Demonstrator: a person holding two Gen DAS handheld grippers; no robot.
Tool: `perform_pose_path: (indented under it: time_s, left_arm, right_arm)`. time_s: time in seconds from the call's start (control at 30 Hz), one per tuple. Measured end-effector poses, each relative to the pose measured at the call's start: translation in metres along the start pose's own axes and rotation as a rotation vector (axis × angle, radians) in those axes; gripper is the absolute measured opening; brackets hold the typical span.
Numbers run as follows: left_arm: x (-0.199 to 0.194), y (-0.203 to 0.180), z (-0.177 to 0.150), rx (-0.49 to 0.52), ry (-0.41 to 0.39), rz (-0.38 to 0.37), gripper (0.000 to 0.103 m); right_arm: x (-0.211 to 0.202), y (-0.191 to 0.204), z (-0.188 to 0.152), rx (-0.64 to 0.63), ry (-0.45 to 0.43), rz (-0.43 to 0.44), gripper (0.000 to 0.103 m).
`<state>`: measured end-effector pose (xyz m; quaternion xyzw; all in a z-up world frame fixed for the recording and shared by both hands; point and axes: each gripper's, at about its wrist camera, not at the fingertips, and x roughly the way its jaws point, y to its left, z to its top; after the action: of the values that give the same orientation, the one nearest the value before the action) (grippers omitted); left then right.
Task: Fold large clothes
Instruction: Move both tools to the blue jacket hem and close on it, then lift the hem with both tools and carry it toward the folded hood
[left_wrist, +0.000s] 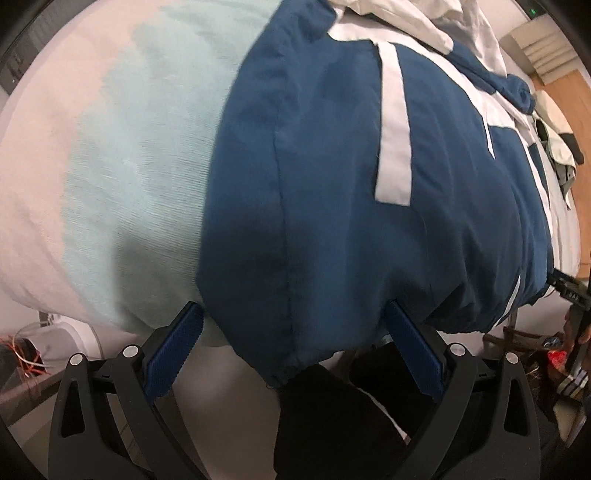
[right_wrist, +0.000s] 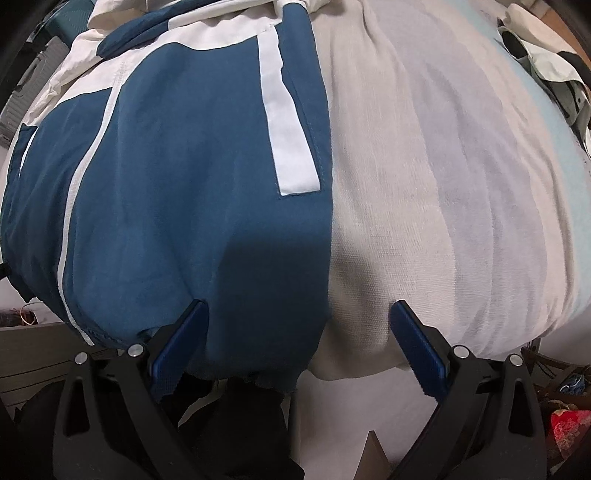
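**Blue jacket lying on the bed, both grippers wide open at its bottom edge**

A big blue jacket (left_wrist: 369, 221) with white stripes is lying flat on a bed (left_wrist: 110, 184). The bed is wearing a pale sheet that looks light green and white. The bottom hem of the jacket is hanging a little over the near edge of the bed.

The left gripper (left_wrist: 293, 314) is sitting low at that edge. Its two blue fingers (left_wrist: 173, 354) are spread far apart, and the hem of the jacket is hanging down between them. They are not pinching anything.

The right gripper (right_wrist: 299, 314) is sitting at the same edge, at the jacket's right side. Its fingers (right_wrist: 417, 354) are spread wide too. One finger is in front of the blue cloth and the other is in front of the bare sheet. It is holding nothing.

A wide white stripe (right_wrist: 286, 110) is running down the jacket near its side edge. More white cloth (left_wrist: 406, 22) is bunching up at the far end of the jacket. Another pale and dark garment (right_wrist: 550, 62) is lying at the far right of the bed, well apart from the jacket.
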<state>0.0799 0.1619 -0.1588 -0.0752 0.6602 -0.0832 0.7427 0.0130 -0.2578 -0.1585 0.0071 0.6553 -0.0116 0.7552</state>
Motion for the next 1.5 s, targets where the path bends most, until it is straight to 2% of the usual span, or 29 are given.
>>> perform_pose_path:
  time_s: [0.23, 0.4, 0.47, 0.53, 0.57, 0.63, 0.7, 0.77, 0.83, 0.97, 1.0, 1.17, 1.27, 1.33, 1.4, 1.47, 1.5]
  left_arm:
    - [0.007, 0.008, 0.005, -0.037, -0.004, 0.043, 0.098]
    - [0.01, 0.002, 0.008, -0.03, 0.003, 0.017, 0.095]
    - [0.005, 0.0, 0.004, -0.02, -0.003, 0.008, 0.089]
    - [0.001, -0.001, 0.003, -0.01, -0.007, -0.021, 0.078]
    - [-0.001, -0.001, 0.003, -0.012, -0.009, -0.029, 0.075]
    - [-0.003, 0.001, 0.002, -0.015, -0.006, -0.04, 0.06]
    - [-0.006, -0.003, 0.002, 0.002, 0.005, -0.058, 0.045]
    - [-0.011, -0.011, 0.003, 0.03, 0.01, -0.039, 0.037]
    - [-0.011, -0.021, 0.003, 0.057, 0.017, -0.033, 0.024]
    - [-0.01, -0.032, 0.006, 0.082, 0.026, -0.026, 0.011]
    - [-0.01, -0.034, 0.007, 0.09, 0.024, -0.024, 0.008]
    - [-0.012, -0.031, 0.012, 0.096, 0.023, -0.029, 0.004]
    - [-0.012, -0.032, 0.011, 0.086, 0.023, -0.035, 0.004]
    - [-0.012, -0.036, 0.01, 0.089, 0.021, -0.036, 0.004]
    - [-0.014, -0.036, 0.012, 0.099, 0.02, -0.036, 0.004]
    - [-0.016, -0.036, 0.012, 0.103, 0.02, -0.039, 0.004]
    - [-0.019, -0.034, 0.013, 0.105, 0.019, -0.039, 0.004]
  right_arm:
    - [0.011, -0.004, 0.01, 0.008, 0.024, 0.006, 0.095]
    - [0.016, -0.007, 0.018, 0.016, 0.022, 0.017, 0.094]
    - [0.017, -0.007, 0.013, 0.022, 0.021, 0.032, 0.09]
    - [0.018, -0.006, 0.015, 0.02, 0.026, 0.063, 0.077]
    - [0.018, -0.005, 0.015, 0.018, 0.028, 0.07, 0.073]
    - [0.017, -0.006, 0.018, 0.022, 0.033, 0.09, 0.06]
    - [0.015, -0.008, 0.021, 0.026, 0.039, 0.106, 0.051]
    - [0.013, -0.01, 0.024, 0.026, 0.041, 0.117, 0.045]
    - [0.011, -0.012, 0.027, 0.026, 0.043, 0.122, 0.037]
    - [0.007, -0.016, 0.03, 0.034, 0.041, 0.132, 0.026]
    - [0.006, -0.015, 0.032, 0.03, 0.041, 0.149, 0.015]
    - [0.01, -0.008, 0.035, -0.001, 0.051, 0.121, 0.015]
    - [0.016, -0.004, 0.036, 0.028, 0.072, 0.125, 0.02]
    - [0.02, 0.0, 0.039, 0.031, 0.094, 0.116, 0.029]
    - [0.02, 0.011, 0.045, 0.021, 0.099, 0.1, 0.031]
    - [0.019, 0.016, 0.04, 0.01, 0.105, 0.088, 0.023]
    - [0.02, 0.018, 0.042, 0.019, 0.11, 0.097, 0.015]
